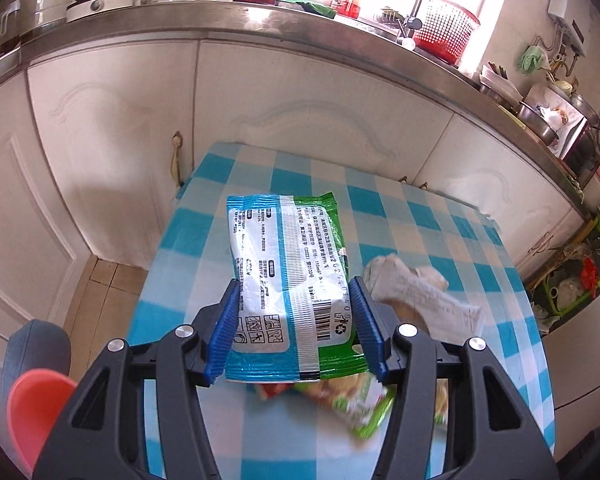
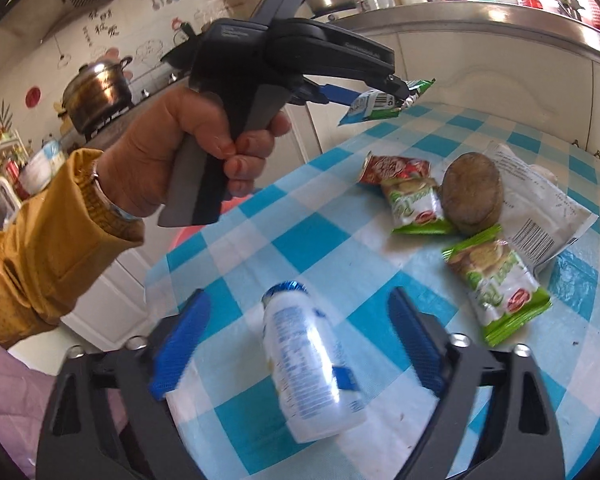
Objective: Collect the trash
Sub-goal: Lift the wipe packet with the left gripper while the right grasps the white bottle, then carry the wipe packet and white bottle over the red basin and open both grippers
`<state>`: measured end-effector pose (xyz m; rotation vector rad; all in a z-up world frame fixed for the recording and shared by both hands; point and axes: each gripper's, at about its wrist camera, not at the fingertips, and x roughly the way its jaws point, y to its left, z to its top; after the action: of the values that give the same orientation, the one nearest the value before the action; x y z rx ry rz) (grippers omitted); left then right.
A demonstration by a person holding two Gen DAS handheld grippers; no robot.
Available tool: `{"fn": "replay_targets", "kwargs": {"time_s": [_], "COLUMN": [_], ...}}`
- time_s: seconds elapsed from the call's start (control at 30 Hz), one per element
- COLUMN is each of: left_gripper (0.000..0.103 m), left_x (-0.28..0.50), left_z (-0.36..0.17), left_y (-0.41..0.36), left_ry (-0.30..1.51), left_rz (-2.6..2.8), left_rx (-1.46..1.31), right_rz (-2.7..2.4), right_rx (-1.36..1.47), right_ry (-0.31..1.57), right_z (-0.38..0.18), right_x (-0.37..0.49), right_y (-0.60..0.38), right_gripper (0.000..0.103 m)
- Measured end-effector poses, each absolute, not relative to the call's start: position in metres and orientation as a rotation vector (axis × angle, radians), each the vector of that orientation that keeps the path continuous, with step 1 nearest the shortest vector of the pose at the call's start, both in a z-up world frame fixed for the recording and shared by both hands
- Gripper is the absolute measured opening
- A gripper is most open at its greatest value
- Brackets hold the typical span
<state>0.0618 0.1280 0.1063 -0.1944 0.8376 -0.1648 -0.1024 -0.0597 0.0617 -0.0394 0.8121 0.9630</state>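
Pinching a wet-wipe packet [image 1: 288, 280] aloft, left gripper [image 1: 294, 332] keeps it off the table [image 1: 440, 216]; right gripper [image 2: 300, 344] spread around a small bottle [image 2: 304, 364], likely next.

A barcode and recycling mark are being shown on the blue-green wrapper [image 1: 288, 280]; its small print is illegible. Another barcode is being displayed on the white packet [image 2: 540, 216].

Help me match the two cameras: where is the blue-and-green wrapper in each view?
Left wrist: blue-and-green wrapper at centre, clamped between the left gripper fingers.
Right wrist: wrapper upper middle, lifted above the table.
Shared landmark: blue-checked tablecloth.
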Motion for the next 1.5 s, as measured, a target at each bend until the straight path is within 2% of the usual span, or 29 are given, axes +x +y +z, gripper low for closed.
{"fn": "replay_targets", "kwargs": {"time_s": [0.2, 0.33, 0.53, 1.13, 1.5], "left_gripper": [0.055, 0.055, 0.055, 0.055, 0.055], "left_x": [0.016, -0.009, -0.042, -0.115, -0.150], "left_z": [0.102, 0.096, 0.090, 0.077, 0.066], "left_y": [0.152, 0.170, 0.192, 0.271, 0.340], "left_ry": [0.828, 0.830, 0.822, 0.792, 0.769], "left_rz": [-0.136, -0.119, -0.097, -0.008, 0.144], "left_rx": [-0.196, -0.210, -0.232, -0.366, -0.446], "right_rz": [0.888, 0.848, 0.799, 0.691, 0.837], "right_rx": [-0.126, -0.145, -0.160, -0.084, -0.043], "right_ry": [0.848, 0.860, 0.880, 0.925, 0.958], "right_z": [0.048, 0.043, 0.038, 0.051, 0.083], "right_x": [-0.119, -0.124, -0.125, -0.111, -0.093], "right_y": [-0.052, -0.051, -0.050, -0.045, 0.021], "right_gripper": [0.068, 0.055, 0.044, 0.044, 0.044]}}
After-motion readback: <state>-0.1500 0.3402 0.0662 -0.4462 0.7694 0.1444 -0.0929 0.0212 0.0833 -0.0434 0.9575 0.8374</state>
